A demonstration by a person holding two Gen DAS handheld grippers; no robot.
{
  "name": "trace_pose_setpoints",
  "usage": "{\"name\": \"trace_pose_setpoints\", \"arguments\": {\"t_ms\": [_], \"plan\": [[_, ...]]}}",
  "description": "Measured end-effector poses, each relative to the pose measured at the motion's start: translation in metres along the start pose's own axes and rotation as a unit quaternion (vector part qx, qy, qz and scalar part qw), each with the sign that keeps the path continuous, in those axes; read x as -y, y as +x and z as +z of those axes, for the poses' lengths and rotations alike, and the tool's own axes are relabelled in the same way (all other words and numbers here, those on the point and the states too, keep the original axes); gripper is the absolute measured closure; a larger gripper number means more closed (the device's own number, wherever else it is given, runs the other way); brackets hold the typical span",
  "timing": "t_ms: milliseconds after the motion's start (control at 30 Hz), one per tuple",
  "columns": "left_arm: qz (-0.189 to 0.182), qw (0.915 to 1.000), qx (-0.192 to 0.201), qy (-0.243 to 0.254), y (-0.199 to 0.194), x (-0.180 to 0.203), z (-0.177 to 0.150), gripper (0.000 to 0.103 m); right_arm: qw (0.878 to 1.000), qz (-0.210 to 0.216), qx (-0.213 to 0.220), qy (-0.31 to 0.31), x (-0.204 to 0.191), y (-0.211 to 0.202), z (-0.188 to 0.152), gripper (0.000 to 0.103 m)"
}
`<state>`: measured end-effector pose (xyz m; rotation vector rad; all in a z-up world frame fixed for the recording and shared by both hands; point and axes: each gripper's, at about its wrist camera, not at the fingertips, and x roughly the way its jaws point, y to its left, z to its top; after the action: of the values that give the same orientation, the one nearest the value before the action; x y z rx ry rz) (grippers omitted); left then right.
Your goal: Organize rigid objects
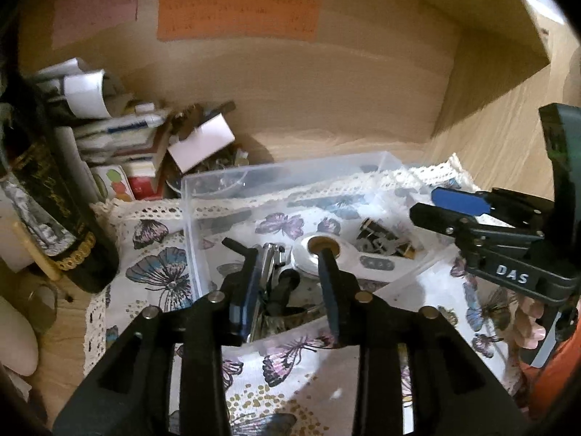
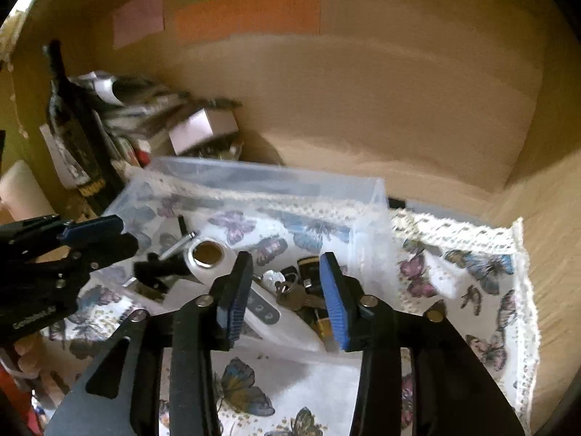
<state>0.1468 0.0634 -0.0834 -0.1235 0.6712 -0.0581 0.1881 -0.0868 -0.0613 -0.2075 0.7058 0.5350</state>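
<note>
Clear plastic bin [image 1: 290,181] is sitting on a butterfly-print cloth [image 1: 159,265] with a lace edge, which is covering the wooden counter [image 1: 483,138]. Inside the bin, a white device [image 1: 341,258] with a round brass-coloured opening and a grey button panel, a silver metal tool [image 1: 270,254], a bunch of keys [image 2: 294,296] and a small black-and-gold item [image 1: 388,241] are lying close together. The left gripper [image 1: 287,272] is reaching into the bin with its jaws standing wide apart and holding nothing; the metal tool is lying just beside its left finger. The right gripper [image 2: 287,290] is hovering over the keys with its jaws wide apart and gripping nothing. White lettering reading "DAS" is showing on the right gripper's body in the left wrist view. A dark bottle [image 1: 54,218] with gold script, too blurred to read, is standing left of the bin beside stacked small boxes [image 1: 145,145]. Orange, green and pink paper notes [image 1: 236,18] are hanging on the back panel; their writing is illegible.
</note>
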Motion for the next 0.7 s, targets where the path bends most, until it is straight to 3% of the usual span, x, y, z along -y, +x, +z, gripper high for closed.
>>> {"name": "trace_pose_setpoints", "arguments": {"t_ms": [100, 300, 367, 467, 567, 700], "plan": [[0.000, 0.9997, 0.023, -0.001, -0.019, 0.004, 0.002, 0.063, 1.000, -0.004, 0.029, -0.001, -0.002, -0.023, 0.003, 0.050], [0.014, 0.9963, 0.085, 0.009, -0.065, 0.015, 0.003, 0.039, 0.995, -0.009, 0.098, 0.001, -0.005, -0.079, 0.003, 0.023], [0.017, 0.9945, 0.103, 0.009, -0.079, 0.018, 0.004, 0.023, 0.993, -0.012, 0.116, 0.002, -0.006, -0.093, 0.002, 0.016], [0.020, 0.9910, 0.133, 0.005, -0.103, 0.022, 0.004, 0.008, 0.990, -0.015, 0.144, 0.002, -0.007, -0.116, -0.001, 0.009], [0.025, 0.9879, 0.153, 0.000, -0.121, 0.025, 0.004, 0.002, 0.986, -0.013, 0.166, 0.007, -0.009, -0.133, -0.004, 0.000], [0.030, 0.9843, 0.174, -0.001, -0.141, 0.029, 0.001, 0.001, 0.982, -0.012, 0.186, 0.009, -0.009, -0.150, -0.009, 0.000]]}}
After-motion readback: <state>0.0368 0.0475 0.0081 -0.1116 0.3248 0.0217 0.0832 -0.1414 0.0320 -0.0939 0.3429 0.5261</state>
